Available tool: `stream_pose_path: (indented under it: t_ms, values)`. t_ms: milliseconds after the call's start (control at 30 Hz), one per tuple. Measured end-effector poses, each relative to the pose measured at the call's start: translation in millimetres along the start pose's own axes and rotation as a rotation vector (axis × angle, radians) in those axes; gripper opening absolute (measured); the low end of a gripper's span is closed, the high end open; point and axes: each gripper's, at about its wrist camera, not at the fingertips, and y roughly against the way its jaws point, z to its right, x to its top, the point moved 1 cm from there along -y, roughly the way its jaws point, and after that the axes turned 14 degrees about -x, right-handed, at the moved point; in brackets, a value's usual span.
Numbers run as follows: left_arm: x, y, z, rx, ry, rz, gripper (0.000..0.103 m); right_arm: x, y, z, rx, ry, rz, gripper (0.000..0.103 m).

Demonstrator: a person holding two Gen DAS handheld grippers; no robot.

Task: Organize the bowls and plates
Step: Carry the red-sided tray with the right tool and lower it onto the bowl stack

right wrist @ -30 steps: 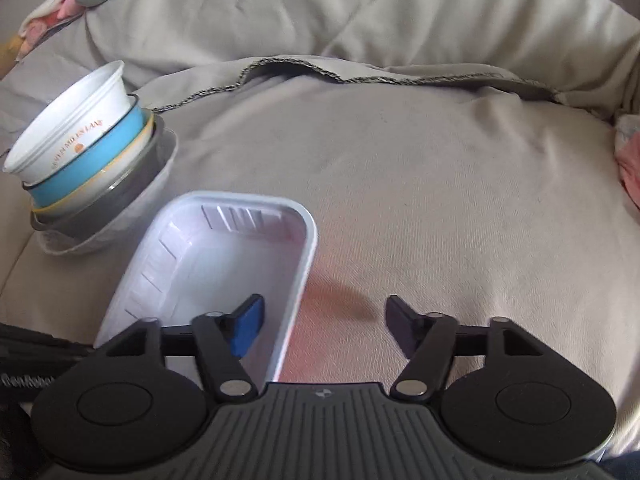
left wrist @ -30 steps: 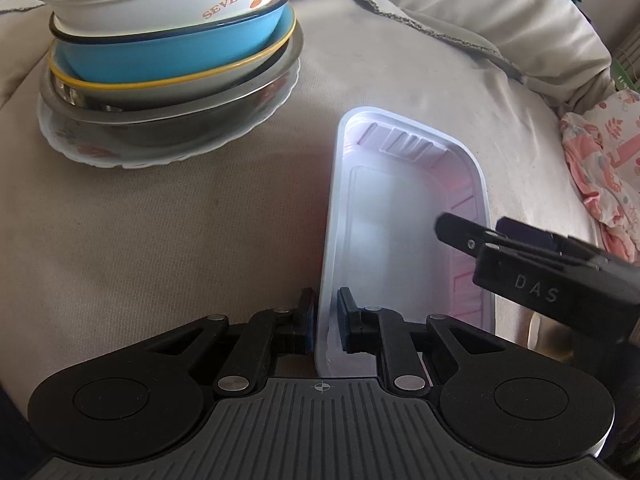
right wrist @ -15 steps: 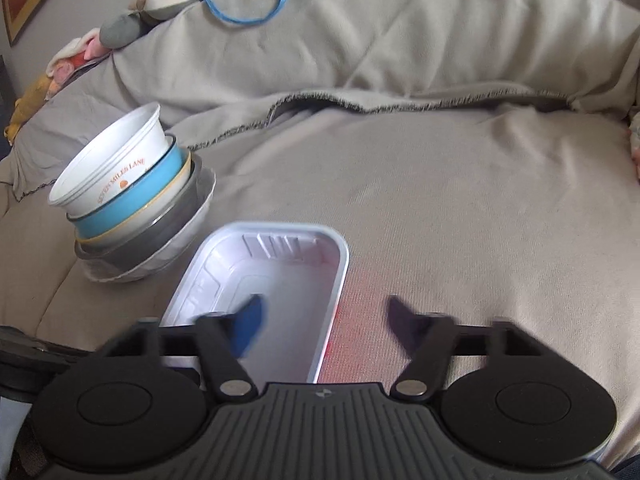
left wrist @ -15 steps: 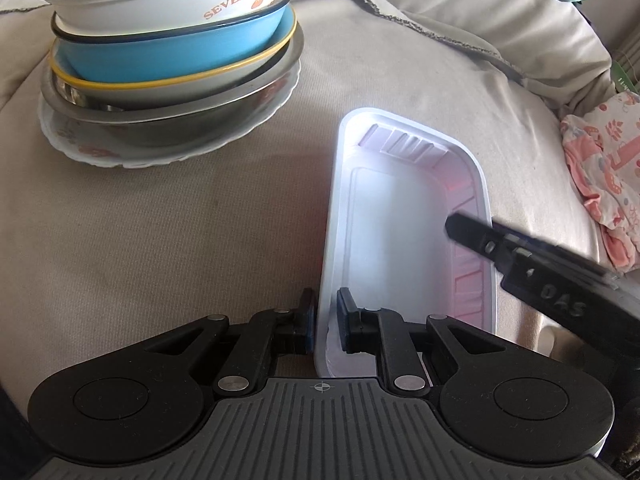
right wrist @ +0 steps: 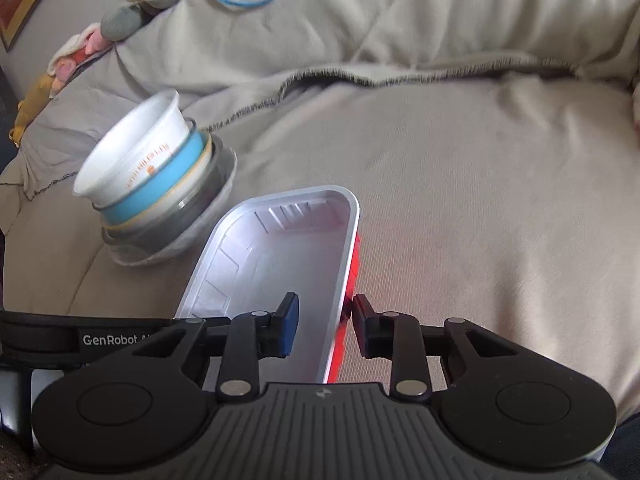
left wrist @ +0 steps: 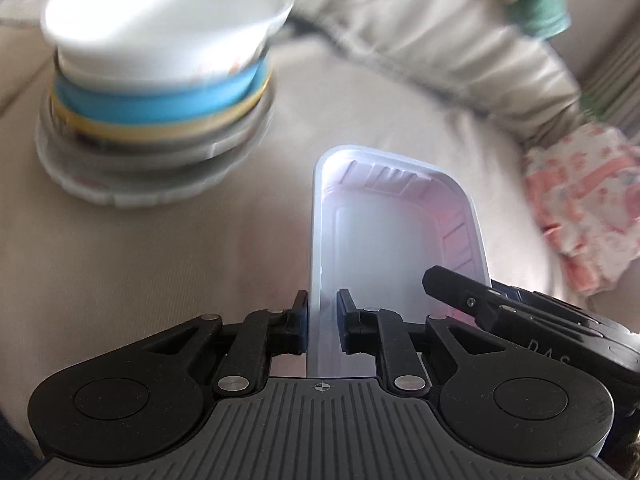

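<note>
Flexing easily, I judge, one thin white tray (left wrist: 396,240) above the beige couch (right wrist: 480,200) wants rim grips. Left gripper (left wrist: 322,322) pinches its left wall; right gripper (right wrist: 322,330) straddles the right wall, not clamped. Beyond: one stack (right wrist: 160,196) of about five dishes.

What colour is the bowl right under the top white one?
Bright blue bowl, second in the stack; clearest in the right wrist view.

Soft daylight, no hard shadows, stack of bowls (left wrist: 160,92) smeared by motion blur, fisheye bending at edges — white tray (left wrist: 396,240) sharp, slightly overexposed
</note>
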Motion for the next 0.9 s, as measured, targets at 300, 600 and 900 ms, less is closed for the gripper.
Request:
stream_pose_path:
  t_ms: [300,600,900]
  values:
    - [82,135,24,-0.038,-0.120,0.277,0.018,93,100,-51,0.092,0.069,0.261,0.030]
    - [127,104,-78,0.089,0.041,0.244,0.018,140,13,-145,0.124,0.161,0.172,0.031]
    - [153,104,-104,-0.011,0.058,0.327,0.019,136,-45,-153,0.022,0.165,0.081,0.030]
